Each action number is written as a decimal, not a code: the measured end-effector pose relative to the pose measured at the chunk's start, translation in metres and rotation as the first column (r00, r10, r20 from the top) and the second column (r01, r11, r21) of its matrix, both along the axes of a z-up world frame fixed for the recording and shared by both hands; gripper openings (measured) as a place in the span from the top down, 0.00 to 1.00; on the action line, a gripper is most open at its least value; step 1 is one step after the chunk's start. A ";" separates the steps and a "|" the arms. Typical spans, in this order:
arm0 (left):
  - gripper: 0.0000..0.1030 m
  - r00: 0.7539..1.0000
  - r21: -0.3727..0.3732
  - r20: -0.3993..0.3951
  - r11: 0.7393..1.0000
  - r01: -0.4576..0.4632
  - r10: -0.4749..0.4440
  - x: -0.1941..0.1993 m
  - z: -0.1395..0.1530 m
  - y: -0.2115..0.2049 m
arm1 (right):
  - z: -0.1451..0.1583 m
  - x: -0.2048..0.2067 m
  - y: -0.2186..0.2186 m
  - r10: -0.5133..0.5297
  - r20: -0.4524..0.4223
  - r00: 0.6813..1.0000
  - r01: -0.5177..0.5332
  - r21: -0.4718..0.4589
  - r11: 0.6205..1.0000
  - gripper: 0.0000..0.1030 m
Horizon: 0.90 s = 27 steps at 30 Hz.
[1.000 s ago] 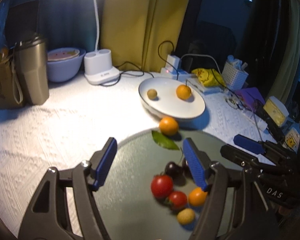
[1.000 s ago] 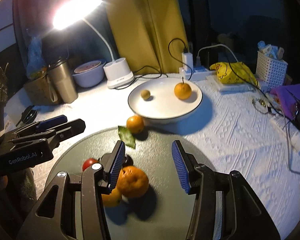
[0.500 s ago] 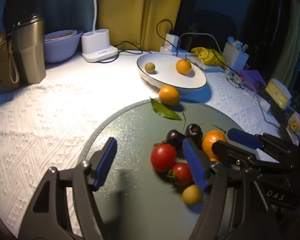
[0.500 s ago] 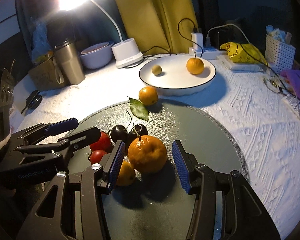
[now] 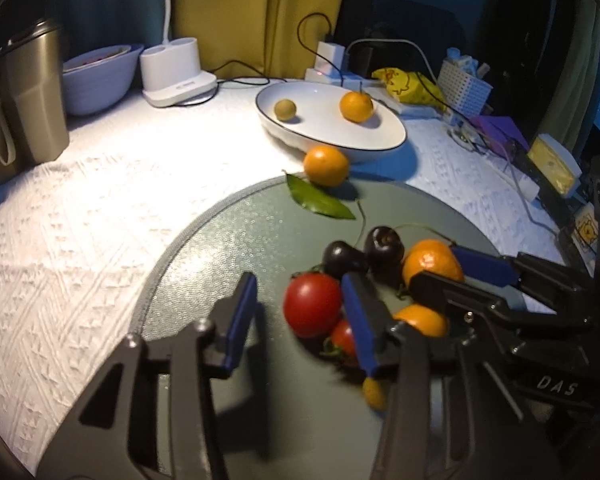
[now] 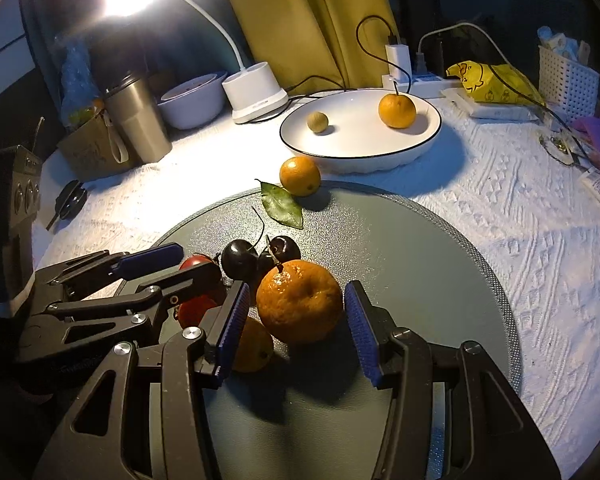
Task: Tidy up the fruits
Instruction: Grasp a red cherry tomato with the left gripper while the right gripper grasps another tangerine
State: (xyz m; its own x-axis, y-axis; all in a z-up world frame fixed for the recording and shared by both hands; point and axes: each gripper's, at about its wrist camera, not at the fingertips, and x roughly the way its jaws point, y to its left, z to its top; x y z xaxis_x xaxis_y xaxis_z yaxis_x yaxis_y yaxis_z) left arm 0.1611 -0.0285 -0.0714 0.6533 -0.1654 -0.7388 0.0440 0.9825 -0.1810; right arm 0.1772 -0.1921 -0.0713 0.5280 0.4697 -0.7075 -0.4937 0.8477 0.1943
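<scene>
Fruits sit clustered on a round grey mat (image 6: 420, 248): a large orange (image 6: 299, 300), two dark cherries (image 6: 240, 259), red tomatoes (image 5: 312, 304) and a small yellow fruit (image 6: 252, 346). Beyond the mat's far edge, a white plate (image 6: 360, 148) already holds two fruits. The right gripper (image 6: 296, 320) is nearer the orange, its jaws astride it, open, with a slim gap each side, pads not pressing. The left gripper (image 5: 300, 316), on the cluster's other side, has just been closing; the larger tomato lies between its jaws against one pad, not yet clamped
</scene>
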 end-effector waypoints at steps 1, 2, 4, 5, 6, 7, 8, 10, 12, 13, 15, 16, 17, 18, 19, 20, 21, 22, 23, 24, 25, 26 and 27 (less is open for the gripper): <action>0.62 1.000 0.000 0.000 1.000 0.004 -0.004 0.000 0.000 -0.001 | 0.000 0.001 0.000 0.000 -0.005 1.000 0.000 0.004 1.000 0.49; 0.64 1.000 0.000 -0.001 1.000 0.008 -0.008 0.000 0.000 -0.002 | -0.001 0.001 0.000 0.001 -0.009 1.000 0.000 0.007 1.000 0.50; 0.70 1.000 -0.012 0.001 1.000 0.018 -0.018 -0.001 0.000 -0.002 | -0.001 0.002 0.000 0.003 -0.016 1.000 -0.002 0.013 1.000 0.50; 0.70 1.000 -0.015 0.000 1.000 0.018 -0.018 -0.001 0.000 -0.002 | -0.001 0.003 -0.001 0.004 -0.021 1.000 -0.003 0.017 1.000 0.50; 0.70 1.000 -0.015 0.001 1.000 0.022 -0.022 -0.001 0.001 -0.001 | -0.001 0.003 -0.001 0.004 -0.023 1.000 -0.003 0.021 1.000 0.50; 0.70 1.000 -0.016 0.001 1.000 0.025 -0.025 -0.001 0.001 -0.001 | -0.002 0.004 -0.001 0.005 -0.029 1.000 -0.004 0.025 1.000 0.50; 0.70 1.000 -0.019 0.000 0.999 0.025 -0.025 -0.001 0.001 0.000 | -0.002 0.004 -0.002 0.006 -0.032 0.999 -0.005 0.030 1.000 0.50; 0.70 1.000 -0.028 -0.003 0.999 0.026 -0.026 -0.001 0.001 0.001 | -0.002 0.004 -0.002 0.001 -0.030 1.000 0.000 0.026 1.000 0.54; 0.70 1.000 -0.034 -0.003 0.999 0.029 -0.029 -0.002 0.002 0.002 | -0.003 0.005 -0.003 0.006 -0.032 0.999 -0.005 0.032 0.999 0.54; 0.71 1.000 -0.037 -0.002 0.999 0.030 -0.030 -0.003 0.002 0.002 | -0.002 0.004 -0.002 0.008 -0.028 1.000 -0.007 0.031 0.999 0.54; 0.71 1.000 -0.041 0.004 0.999 0.031 -0.031 -0.004 0.004 0.002 | 0.000 0.002 -0.001 0.015 -0.016 1.000 -0.015 0.030 0.999 0.54; 0.71 0.999 -0.042 0.008 0.999 0.032 -0.031 -0.004 0.006 0.002 | 0.001 0.001 0.000 0.017 -0.012 1.000 -0.017 0.030 0.999 0.54; 0.71 0.999 -0.042 0.013 0.999 0.033 -0.032 -0.004 0.008 0.003 | 0.002 0.000 0.000 0.019 -0.007 1.000 -0.019 0.030 0.999 0.54; 0.71 0.999 -0.042 0.018 0.999 0.033 -0.033 -0.004 0.010 0.003 | 0.004 0.000 0.001 0.020 -0.004 1.000 -0.020 0.031 0.999 0.54; 0.71 0.999 -0.042 0.024 0.999 0.033 -0.032 -0.004 0.012 0.004 | 0.006 0.000 0.001 0.019 0.002 1.000 -0.019 0.031 0.999 0.54; 0.71 0.999 -0.041 0.029 0.999 0.033 -0.032 -0.004 0.014 0.004 | 0.008 -0.001 0.001 0.018 0.007 1.000 -0.018 0.031 0.999 0.54; 0.71 0.999 -0.039 0.036 0.999 0.033 -0.032 -0.005 0.016 0.004 | 0.010 0.000 0.001 0.017 0.013 1.000 -0.018 0.031 0.999 0.54; 0.71 0.999 -0.037 0.043 0.999 0.033 -0.032 -0.005 0.018 0.005 | 0.012 0.000 0.001 0.016 0.018 1.000 -0.017 0.031 0.999 0.54; 0.71 0.998 -0.035 0.048 0.999 0.033 -0.032 -0.005 0.020 0.005 | 0.014 0.001 0.000 0.014 0.024 1.000 -0.015 0.031 0.999 0.54; 0.71 0.998 -0.032 0.054 0.999 0.034 -0.032 -0.004 0.023 0.005 | 0.016 0.001 0.000 0.013 0.029 1.000 -0.014 0.030 0.999 0.54; 0.71 0.998 -0.030 0.058 0.999 0.035 -0.033 -0.003 0.025 0.005 | 0.018 0.002 0.000 0.012 0.033 0.999 -0.013 0.029 0.999 0.54; 0.71 0.997 -0.028 0.063 0.999 0.036 -0.034 -0.002 0.027 0.005 | 0.019 0.003 0.000 0.011 0.036 0.999 -0.012 0.029 1.000 0.54; 0.71 0.997 -0.025 0.068 0.999 0.036 -0.034 -0.001 0.028 0.005 | 0.020 0.004 -0.001 0.010 0.039 0.999 -0.011 0.028 1.000 0.54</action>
State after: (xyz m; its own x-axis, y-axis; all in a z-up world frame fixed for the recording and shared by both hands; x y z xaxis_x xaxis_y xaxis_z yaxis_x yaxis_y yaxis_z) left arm 0.1598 -0.0235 -0.0429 0.6948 -0.2076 -0.6886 0.0910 0.9751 -0.2022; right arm 0.1810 -0.1927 -0.0509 0.5499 0.4952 -0.6726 -0.5105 0.8366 0.1986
